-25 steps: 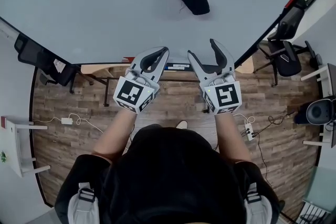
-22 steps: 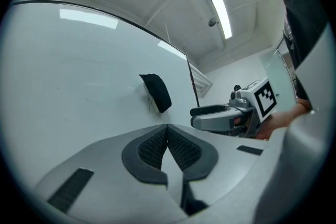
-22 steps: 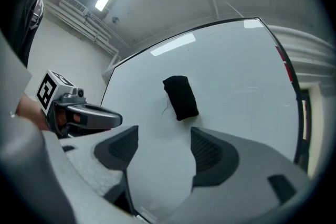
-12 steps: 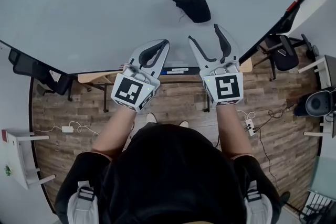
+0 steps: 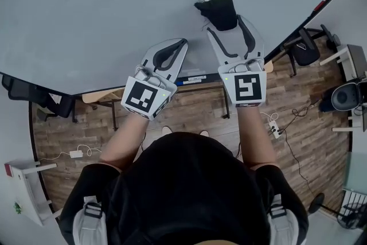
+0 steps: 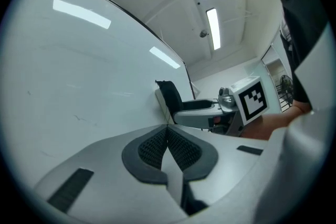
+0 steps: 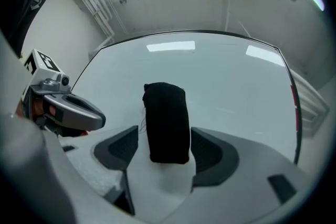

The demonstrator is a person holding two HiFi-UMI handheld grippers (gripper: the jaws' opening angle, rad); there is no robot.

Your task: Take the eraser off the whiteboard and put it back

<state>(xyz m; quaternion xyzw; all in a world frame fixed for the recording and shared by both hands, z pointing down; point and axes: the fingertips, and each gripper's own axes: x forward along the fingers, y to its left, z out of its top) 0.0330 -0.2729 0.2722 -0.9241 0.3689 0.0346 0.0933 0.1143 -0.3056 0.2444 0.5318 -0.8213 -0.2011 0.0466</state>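
The black eraser point(image 5: 218, 11) is seen stuck on the face of the whiteboard point(image 5: 114, 8), nearer the board's right edge than its left and some way in from the lower edge. The right gripper point(image 5: 225, 26) is held up to it with its jaws spread wide. In the right gripper view a dark pad stands on either side of the eraser, with a narrow gap left at each side and nothing clamped. The left gripper point(image 5: 181, 44) is held beside it, close to the board near the lower edge. Its jaws are pressed together with nothing between them. By this showing no part of the task has been completed. The eraser has yet to be gripped, lifted off the board and then set back on it.
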